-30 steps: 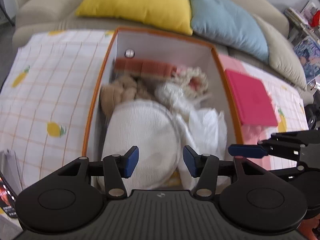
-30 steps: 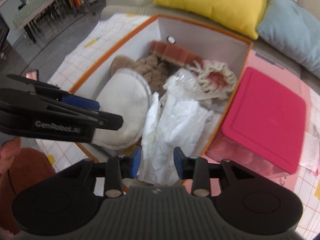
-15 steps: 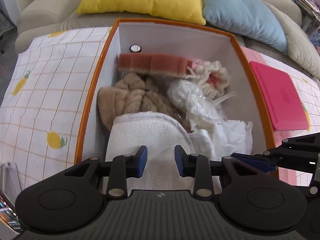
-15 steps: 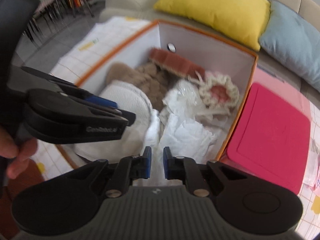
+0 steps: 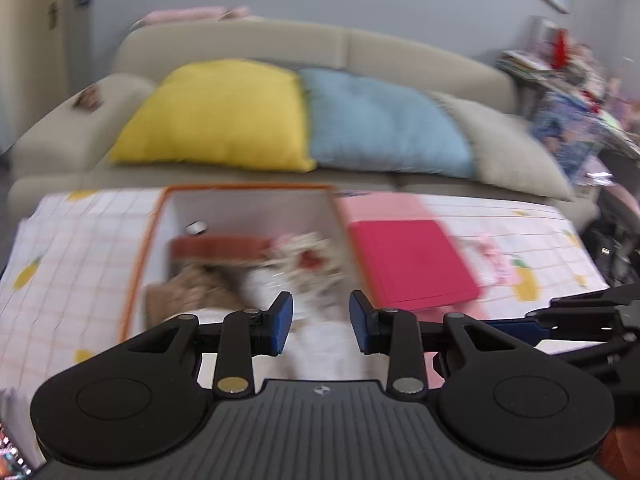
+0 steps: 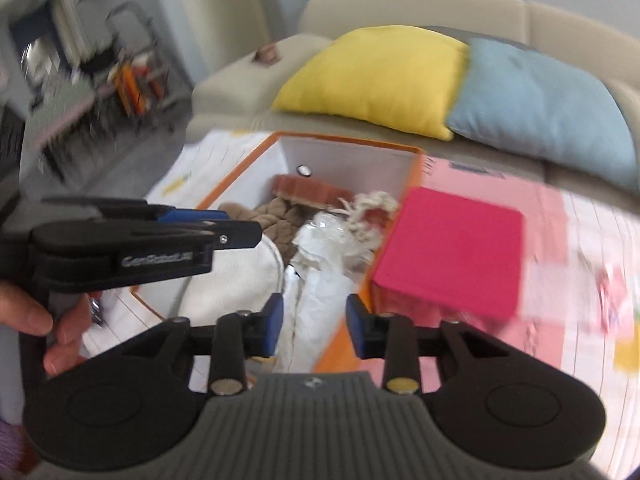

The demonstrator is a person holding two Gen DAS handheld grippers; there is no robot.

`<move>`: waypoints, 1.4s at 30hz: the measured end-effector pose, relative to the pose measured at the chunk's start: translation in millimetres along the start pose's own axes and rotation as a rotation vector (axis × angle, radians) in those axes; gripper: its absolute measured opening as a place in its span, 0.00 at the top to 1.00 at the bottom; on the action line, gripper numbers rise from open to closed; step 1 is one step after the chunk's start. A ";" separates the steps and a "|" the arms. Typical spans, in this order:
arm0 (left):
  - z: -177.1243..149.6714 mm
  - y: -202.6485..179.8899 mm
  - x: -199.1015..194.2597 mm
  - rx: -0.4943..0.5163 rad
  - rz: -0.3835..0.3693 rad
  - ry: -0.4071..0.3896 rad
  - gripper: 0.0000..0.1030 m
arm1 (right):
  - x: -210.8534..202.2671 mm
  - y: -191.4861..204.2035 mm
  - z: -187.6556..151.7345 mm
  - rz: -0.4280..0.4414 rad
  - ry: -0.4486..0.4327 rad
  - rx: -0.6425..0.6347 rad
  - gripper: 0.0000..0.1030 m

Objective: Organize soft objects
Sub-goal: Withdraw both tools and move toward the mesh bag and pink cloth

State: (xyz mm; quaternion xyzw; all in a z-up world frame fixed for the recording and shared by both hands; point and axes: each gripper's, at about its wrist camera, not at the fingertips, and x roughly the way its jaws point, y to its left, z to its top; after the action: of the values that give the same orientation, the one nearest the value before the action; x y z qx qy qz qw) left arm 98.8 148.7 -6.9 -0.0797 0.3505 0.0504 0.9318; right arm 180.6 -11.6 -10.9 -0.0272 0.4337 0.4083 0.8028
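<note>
An orange-rimmed white box [image 5: 140,264] [image 6: 416,168] sits on the checked cloth and holds soft things: a white towel [image 6: 240,276], a brown knit piece [image 6: 276,212], a rust-coloured sponge-like block [image 6: 308,190], a cream crocheted item [image 6: 372,204] and white crumpled cloth [image 6: 320,292]. My left gripper [image 5: 320,322] is open and empty, above the box's near end. My right gripper [image 6: 314,322] is open and empty, over the white cloth at the box's near right corner. The left gripper also shows in the right wrist view [image 6: 192,226].
A pink lidded box [image 5: 412,264] [image 6: 452,248] stands right of the orange box. A beige sofa [image 5: 360,48] with a yellow cushion [image 5: 216,116] and a blue cushion [image 5: 384,124] is behind. Clutter [image 5: 568,92] stands at far right.
Both grippers have opened wider and pulled back and up from the box; the views now tilt up to the sofa. The soft things stay in the box.
</note>
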 end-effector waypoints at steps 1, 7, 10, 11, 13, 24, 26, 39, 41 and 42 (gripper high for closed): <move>1.5 -10.3 -2.3 0.021 -0.022 -0.010 0.63 | -10.7 -9.2 -4.2 -0.002 -0.016 0.033 0.67; 11.9 -77.2 4.1 0.188 -0.145 -0.001 0.63 | -65.9 -69.4 -33.6 -0.094 -0.089 0.203 0.57; 14.3 -111.6 17.5 0.282 -0.174 0.026 0.63 | -79.9 -95.8 -50.3 -0.167 -0.110 0.257 0.57; 13.6 -122.2 22.1 0.309 -0.182 0.039 0.61 | -84.3 -105.1 -56.1 -0.194 -0.113 0.272 0.57; 14.8 -143.2 33.7 0.353 -0.192 0.063 0.59 | -88.8 -121.6 -66.7 -0.237 -0.118 0.302 0.57; 17.4 -223.4 121.4 0.595 -0.136 0.160 0.36 | -74.7 -221.1 -83.4 -0.368 -0.139 0.399 0.57; 16.2 -232.1 144.3 0.631 -0.113 0.179 0.31 | -63.0 -235.6 -79.7 -0.375 -0.140 0.405 0.52; -8.3 -256.7 254.9 0.593 -0.013 0.210 0.23 | 5.0 -305.9 -77.6 -0.422 -0.164 0.378 0.45; -10.0 -253.1 262.9 0.553 -0.005 0.202 0.23 | 11.5 -312.4 -78.1 -0.426 -0.172 0.389 0.45; -11.2 -251.6 266.4 0.542 0.003 0.203 0.23 | 15.0 -315.3 -77.3 -0.426 -0.178 0.398 0.45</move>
State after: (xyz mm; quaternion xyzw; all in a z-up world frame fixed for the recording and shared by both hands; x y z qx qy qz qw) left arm 328.9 -90.3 -163.0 0.1680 0.4426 -0.0518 0.8793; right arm 347.0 -242.5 -167.8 0.0764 0.4176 0.1385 0.8948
